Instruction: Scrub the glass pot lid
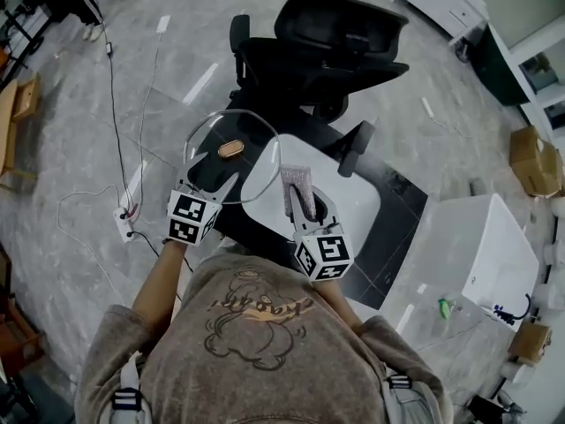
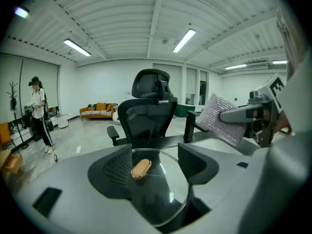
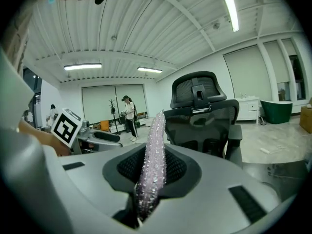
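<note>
Our left gripper (image 1: pixel 212 186) has its jaws wide apart, with the near rim of the lid (image 1: pixel 231 150) between them (clear glass, tan knob up), over the corner of the table (image 1: pixel 357 203). Our right gripper (image 1: pixel 305 207) clamps a sparkly scrubber (image 1: pixel 297 184) just beside the lid.

Count, head view: glass pot lid (image 1: pixel 231 153) 1, at 11 o'clock from centre; sparkly scrub pad (image 1: pixel 297 182) 1; grippers 2, left gripper (image 1: pixel 207 182) and right gripper (image 1: pixel 302 203); office chair (image 1: pixel 327 38) 1, at 12 o'clock; white table (image 1: pixel 353 210) 1; cardboard boxes 2, upper box (image 1: pixel 534 159) at 3 o'clock, lower box (image 1: pixel 530 341) at 4 o'clock. Right gripper view: bystanders 2, near bystander (image 3: pixel 129 112), far bystander (image 3: pixel 51 116).
</note>
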`<state>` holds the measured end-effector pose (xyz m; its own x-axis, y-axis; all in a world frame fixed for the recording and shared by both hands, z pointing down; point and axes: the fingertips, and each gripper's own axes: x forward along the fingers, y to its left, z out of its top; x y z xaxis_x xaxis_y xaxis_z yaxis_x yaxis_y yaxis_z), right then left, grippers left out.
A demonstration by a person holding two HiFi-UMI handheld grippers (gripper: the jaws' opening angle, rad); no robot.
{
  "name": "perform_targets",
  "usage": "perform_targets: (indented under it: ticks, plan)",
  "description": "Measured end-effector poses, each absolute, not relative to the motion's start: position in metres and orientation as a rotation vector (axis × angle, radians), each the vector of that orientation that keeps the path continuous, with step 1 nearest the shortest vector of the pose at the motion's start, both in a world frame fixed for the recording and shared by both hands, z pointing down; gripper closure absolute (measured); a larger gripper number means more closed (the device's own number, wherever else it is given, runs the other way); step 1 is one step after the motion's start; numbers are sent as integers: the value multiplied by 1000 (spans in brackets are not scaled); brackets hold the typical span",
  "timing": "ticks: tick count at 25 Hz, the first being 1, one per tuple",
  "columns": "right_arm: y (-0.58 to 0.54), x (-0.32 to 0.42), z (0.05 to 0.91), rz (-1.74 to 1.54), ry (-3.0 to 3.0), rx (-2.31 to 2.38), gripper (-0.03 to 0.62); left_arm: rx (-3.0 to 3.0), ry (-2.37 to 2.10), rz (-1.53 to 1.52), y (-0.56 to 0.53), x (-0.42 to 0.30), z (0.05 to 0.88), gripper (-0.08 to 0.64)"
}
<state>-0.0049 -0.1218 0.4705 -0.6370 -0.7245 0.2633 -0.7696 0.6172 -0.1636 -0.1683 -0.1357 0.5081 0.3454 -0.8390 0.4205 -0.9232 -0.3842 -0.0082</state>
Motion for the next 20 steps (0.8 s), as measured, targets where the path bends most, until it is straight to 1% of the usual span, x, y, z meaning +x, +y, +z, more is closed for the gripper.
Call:
perform_targets:
  ticks: [9,13,20]
  plan:
    - [-127,20,482,441,-2569,1404,509,2376,-1364,932,-201,-171,625,256]
    - [-126,27,483,468,-2536,1450,509,2346,-1302,961,-213,-172,648,258]
    - [-135,36,493,496,-2494,1484,509,2353,-1241,931,-225,-165,658,325]
